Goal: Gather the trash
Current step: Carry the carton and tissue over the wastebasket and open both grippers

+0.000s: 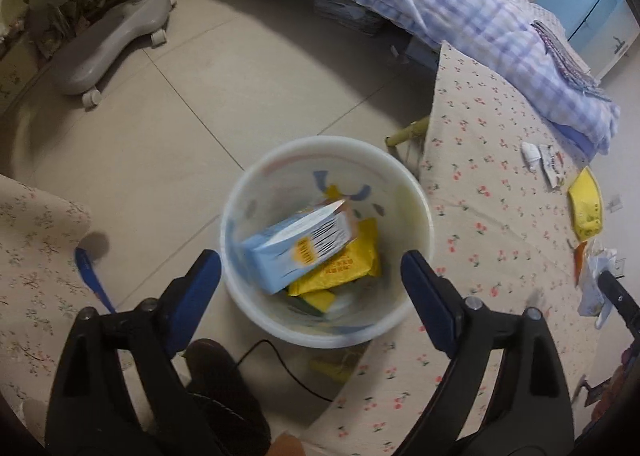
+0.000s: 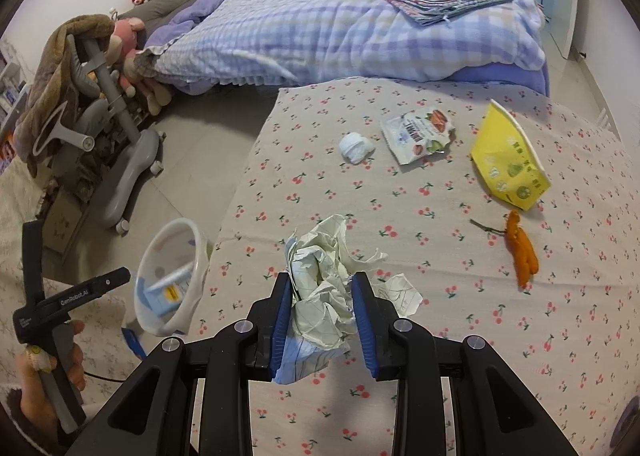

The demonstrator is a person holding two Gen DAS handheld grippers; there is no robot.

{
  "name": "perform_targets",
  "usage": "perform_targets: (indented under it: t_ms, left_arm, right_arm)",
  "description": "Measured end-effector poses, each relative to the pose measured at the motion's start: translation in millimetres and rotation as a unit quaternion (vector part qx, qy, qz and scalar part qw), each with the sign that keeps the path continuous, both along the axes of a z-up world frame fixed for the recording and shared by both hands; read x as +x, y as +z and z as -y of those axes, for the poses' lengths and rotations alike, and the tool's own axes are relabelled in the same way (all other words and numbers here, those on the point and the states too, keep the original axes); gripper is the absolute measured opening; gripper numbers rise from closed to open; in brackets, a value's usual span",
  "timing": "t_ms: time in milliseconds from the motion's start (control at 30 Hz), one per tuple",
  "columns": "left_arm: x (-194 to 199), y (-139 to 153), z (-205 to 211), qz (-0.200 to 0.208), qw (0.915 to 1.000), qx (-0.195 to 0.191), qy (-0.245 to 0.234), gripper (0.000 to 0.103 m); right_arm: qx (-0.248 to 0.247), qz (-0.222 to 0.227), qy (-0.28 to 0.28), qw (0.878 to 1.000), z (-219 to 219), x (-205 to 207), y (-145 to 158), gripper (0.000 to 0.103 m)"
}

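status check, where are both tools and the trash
Left tool open over bin. Right tool shut on crumpled paper. Wrappers on table.

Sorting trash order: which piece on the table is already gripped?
The crumpled paper, between the right gripper fingers; the other pieces lie loose farther away.

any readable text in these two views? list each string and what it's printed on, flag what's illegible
"GenRobot.AI": on the black body of the left gripper, seen in the right wrist view.
White snack pouch: large print, too blurred to read.
Yellow packet on the table: small print, illegible.
Blue carton in the white bin: orange label, blurred.
Yellow wrapper in the bin: red print, illegible.
Crumpled paper in the right gripper: faint lines, no legible writing.
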State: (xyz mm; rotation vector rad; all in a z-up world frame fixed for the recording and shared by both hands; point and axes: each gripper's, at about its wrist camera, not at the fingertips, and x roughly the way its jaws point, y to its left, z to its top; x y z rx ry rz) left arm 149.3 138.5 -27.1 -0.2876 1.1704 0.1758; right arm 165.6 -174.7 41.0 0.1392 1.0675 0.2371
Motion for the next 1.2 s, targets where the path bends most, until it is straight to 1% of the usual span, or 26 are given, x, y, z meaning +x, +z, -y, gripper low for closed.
perform_targets:
  t_ms: [100,300,433,600,733,933,1100,1133,1200]
  left_arm:
    - [-5,2,-7,0.002,0.9999,0.016,-0.003,0.094]
    - [-20,5,-35,0.007,0.9998,0.016,0.008,0.095]
    - [-29,3,-47,0.003,0.9996,0.029,0.008,0.096]
    - [-38,5,-62,0.002,0.9996,0.020,0.022,0.096]
    - [-43,5,-69,0.002,0.9993,0.026,0.027,0.096]
    - [-48,5,-76,0.002,0.9989,0.038,0.026,0.096]
    - [-50,4,-79,0.001,0.9990,0.037,0.027,0.096]
    - [-50,4,-79,0.001,0.9990,0.036,0.027,0.096]
    - [-50,4,-79,0.001,0.9990,0.036,0.027,0.096]
  right_arm:
    - [-0.006,0.001,0.013,1.000,-16,1,-2,0.033]
    - [-0.007,-0.004,0.041,0.999,-52,5,-11,0.033]
    - [0.004,-0.014,0.060,0.998,-81,10,-19,0.033]
    - [-0.004,-0.007,0.096,0.995,-129,17,-26,0.033]
    - [-0.002,-0.002,0.114,0.993,-161,22,-35,0.033]
    - [0.004,-0.005,0.132,0.991,-182,26,-48,0.033]
    - [0.013,0.006,0.139,0.990,-193,29,-52,0.033]
    - [0.014,0.009,0.141,0.990,-194,29,-52,0.034]
    - [0.023,0.014,0.145,0.989,-197,30,-52,0.040]
